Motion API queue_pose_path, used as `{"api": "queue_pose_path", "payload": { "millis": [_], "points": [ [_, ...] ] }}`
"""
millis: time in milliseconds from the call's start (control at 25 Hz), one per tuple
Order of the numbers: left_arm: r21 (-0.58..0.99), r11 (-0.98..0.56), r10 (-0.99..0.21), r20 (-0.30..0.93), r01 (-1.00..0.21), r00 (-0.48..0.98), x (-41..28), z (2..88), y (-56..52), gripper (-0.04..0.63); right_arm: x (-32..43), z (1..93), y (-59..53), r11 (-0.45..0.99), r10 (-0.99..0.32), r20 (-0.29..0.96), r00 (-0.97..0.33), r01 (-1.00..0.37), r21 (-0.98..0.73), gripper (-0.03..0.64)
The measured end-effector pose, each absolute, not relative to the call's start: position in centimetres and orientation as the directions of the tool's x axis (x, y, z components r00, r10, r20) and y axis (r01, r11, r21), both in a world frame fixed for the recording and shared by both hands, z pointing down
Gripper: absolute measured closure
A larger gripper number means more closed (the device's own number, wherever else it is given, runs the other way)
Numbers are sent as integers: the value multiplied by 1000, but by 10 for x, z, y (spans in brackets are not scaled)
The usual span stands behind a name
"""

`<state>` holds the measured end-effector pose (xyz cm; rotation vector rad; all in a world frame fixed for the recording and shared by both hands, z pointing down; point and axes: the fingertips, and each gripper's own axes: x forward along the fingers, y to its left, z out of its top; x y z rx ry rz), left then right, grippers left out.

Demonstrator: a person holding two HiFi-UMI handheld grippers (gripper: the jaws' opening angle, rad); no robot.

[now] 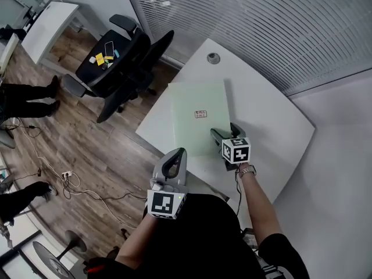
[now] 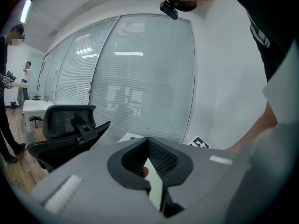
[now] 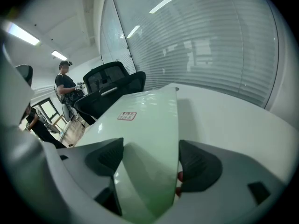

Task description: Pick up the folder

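Observation:
A pale green folder (image 1: 197,118) with a small red label (image 1: 200,114) lies flat on the white table (image 1: 273,127). My right gripper (image 1: 224,131) stands open over the folder's near right corner. In the right gripper view the folder (image 3: 149,120) runs between the wide-spread jaws of the right gripper (image 3: 149,164); its right edge lies beside the right pad (image 3: 198,164), and neither pad presses on it. My left gripper (image 1: 176,154) hovers shut by the table's near edge, just short of the folder. In the left gripper view the left gripper (image 2: 148,148) has nothing between its closed jaws.
A black office chair (image 1: 125,57) with small coloured items on its seat stands off the table's far left. A round cable grommet (image 1: 213,57) sits at the table's far end, by the blinds. Cables (image 1: 70,182) trail on the wooden floor. A person (image 3: 65,85) stands beyond the chair.

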<state>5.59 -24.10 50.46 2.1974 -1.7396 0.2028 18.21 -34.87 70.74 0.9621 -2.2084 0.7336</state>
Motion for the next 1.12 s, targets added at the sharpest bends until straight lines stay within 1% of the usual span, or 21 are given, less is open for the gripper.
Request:
{"api": "queue_pose_path", "payload": {
  "millis": [200,400,560,1000,1120],
  "points": [
    [185,-191,-937,258,-964,235,53,496,-238,591,179,704,-344,583,-439,711,-549,-776,-239,276],
    [196,-178,-929,289,-964,230,49,501,-231,591,171,707,-338,589,-436,709,-555,-771,-241,276],
    [168,-183,-936,273,-969,224,46,503,-223,591,164,707,-330,602,-429,706,-564,-761,-243,276],
    [172,-149,-939,284,-974,194,38,505,-215,591,145,710,-309,621,-414,700,-582,-743,-251,276],
    [152,-174,-944,254,-973,209,39,505,-212,591,141,709,-302,627,-411,698,-586,-738,-251,276]
  ]
}}
